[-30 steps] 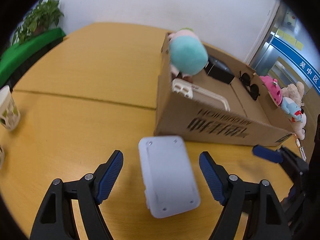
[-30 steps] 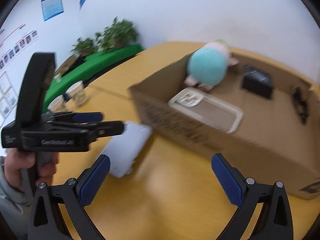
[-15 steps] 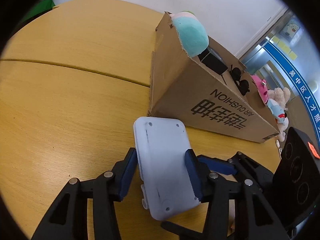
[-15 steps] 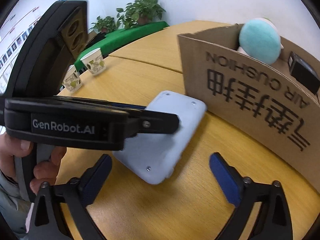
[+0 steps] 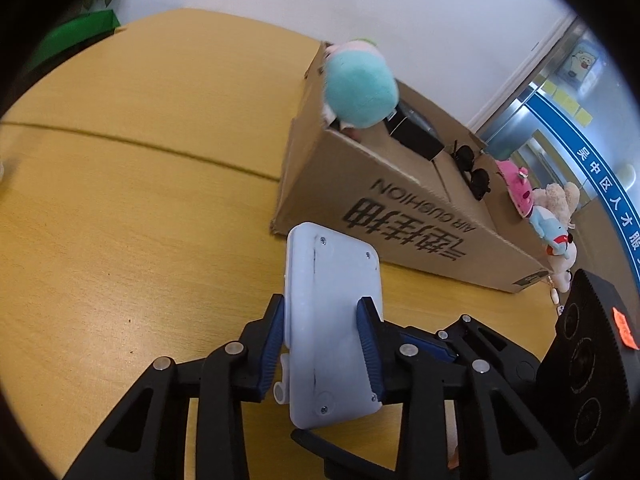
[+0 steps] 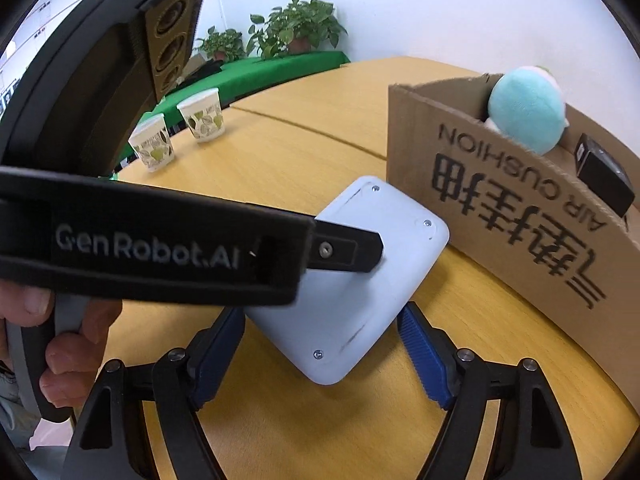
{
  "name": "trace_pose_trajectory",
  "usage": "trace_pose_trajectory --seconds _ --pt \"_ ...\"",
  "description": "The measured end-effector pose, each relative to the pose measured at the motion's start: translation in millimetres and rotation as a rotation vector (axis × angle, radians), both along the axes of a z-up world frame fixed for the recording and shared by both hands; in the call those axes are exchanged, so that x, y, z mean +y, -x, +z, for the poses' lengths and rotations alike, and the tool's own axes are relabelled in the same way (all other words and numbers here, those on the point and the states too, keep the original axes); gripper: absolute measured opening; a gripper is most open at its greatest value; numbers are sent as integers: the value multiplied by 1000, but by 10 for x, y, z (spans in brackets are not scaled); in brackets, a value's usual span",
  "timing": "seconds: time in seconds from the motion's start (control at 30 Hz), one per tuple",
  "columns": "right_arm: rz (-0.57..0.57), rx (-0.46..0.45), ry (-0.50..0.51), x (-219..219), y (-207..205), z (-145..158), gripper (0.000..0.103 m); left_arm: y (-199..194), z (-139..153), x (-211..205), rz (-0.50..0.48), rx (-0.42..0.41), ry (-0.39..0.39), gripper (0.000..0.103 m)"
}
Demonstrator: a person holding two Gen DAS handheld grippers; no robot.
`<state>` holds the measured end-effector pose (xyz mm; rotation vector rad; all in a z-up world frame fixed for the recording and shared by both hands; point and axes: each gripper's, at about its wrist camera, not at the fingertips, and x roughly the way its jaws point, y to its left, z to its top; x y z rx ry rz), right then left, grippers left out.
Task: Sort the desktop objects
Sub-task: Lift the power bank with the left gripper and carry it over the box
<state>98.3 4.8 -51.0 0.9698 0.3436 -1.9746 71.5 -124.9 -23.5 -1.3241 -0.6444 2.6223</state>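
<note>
Because the slab (image 5: 332, 320) is flat, hard and smooth, it is clamped across its narrow width by the left gripper (image 5: 322, 344), whose ribbed blue pads (image 5: 368, 344) are pressed against both long edges. It is held tilted just above the table (image 5: 140, 200), beside the box (image 5: 400, 208), probably so that it can be carried over the cardboard wall. A pale grey plastic shell with rounded corners and small screws is seen. The right gripper (image 6: 320, 360) is held wide open and empty, its fingers set either side of the slab's near corner without touching it; a supporting grip seems intended. Inside the box a fuzzy teal plush (image 5: 360, 88), a black block (image 5: 416, 140) and sunglasses (image 5: 472, 172) are already gathered.
</note>
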Motion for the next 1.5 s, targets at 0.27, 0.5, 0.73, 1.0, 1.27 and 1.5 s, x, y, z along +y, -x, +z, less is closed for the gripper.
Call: trace_pose_trajectory --seconds 0.27,0.5,0.73,1.0,1.27,1.5 --pt "-26 106 75 387 -151 528 77 -39 582 294 -19 112 46 34" --pt "-91 219 120 632 42 1116 77 223 1240 724 -124 242 56 33" --pt "-169 331 107 1148 433 1719 77 678 1817 1238 -246 340 58 31" --pt "-208 338 64 1502 974 2103 77 1282 2063 1579 -324 343 42 26" --pt "-205 248 6 1581 1570 2025 77 1864 1802 1535 -358 251 -32 23" --pt "-168 77 -63 1517 2220 1650 77 2369 1155 1404 -333 97 -120 22"
